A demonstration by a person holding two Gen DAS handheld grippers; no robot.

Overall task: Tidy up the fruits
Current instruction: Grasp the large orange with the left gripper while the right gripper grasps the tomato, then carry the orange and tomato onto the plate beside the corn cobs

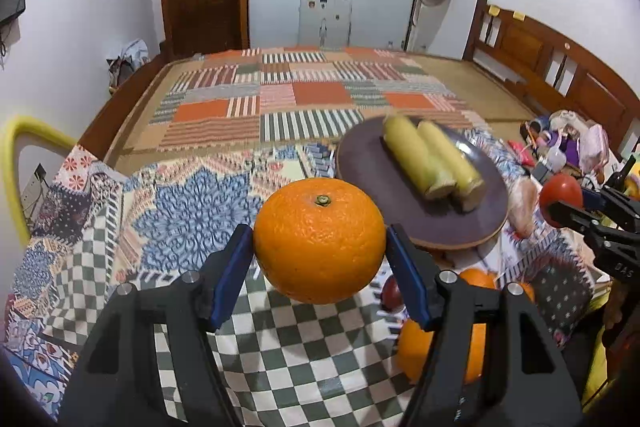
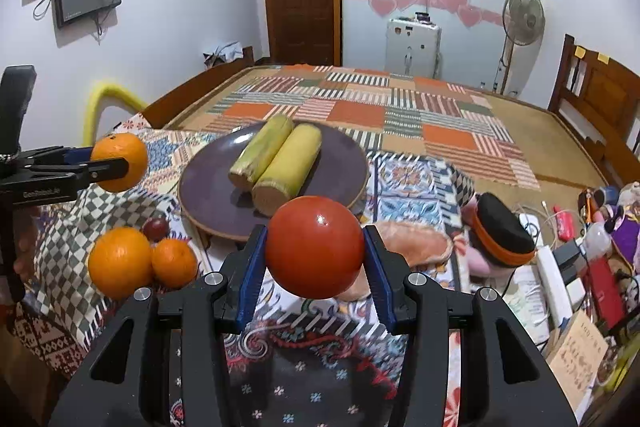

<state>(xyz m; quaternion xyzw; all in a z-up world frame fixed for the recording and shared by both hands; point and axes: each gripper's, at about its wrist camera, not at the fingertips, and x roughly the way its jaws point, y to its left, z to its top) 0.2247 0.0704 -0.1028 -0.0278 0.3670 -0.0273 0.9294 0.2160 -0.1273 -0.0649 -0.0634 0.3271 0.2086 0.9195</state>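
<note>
My left gripper (image 1: 320,247) is shut on a large orange (image 1: 319,239) and holds it above the patterned cloth; it also shows in the right wrist view (image 2: 120,163). My right gripper (image 2: 315,259) is shut on a red tomato (image 2: 315,247), held in front of the dark purple plate (image 2: 212,195); the tomato also shows in the left wrist view (image 1: 561,194). Two yellow-green sugarcane pieces (image 2: 280,159) lie on the plate. Two more oranges (image 2: 120,263) and a small dark red fruit (image 2: 156,228) lie on the checkered cloth.
A pink slipper (image 2: 412,247) and a black-and-orange plush item (image 2: 500,231) lie right of the plate. Clutter of cables, boxes and toys (image 2: 580,259) fills the right side. A bed with a patchwork mat (image 2: 380,111) lies behind.
</note>
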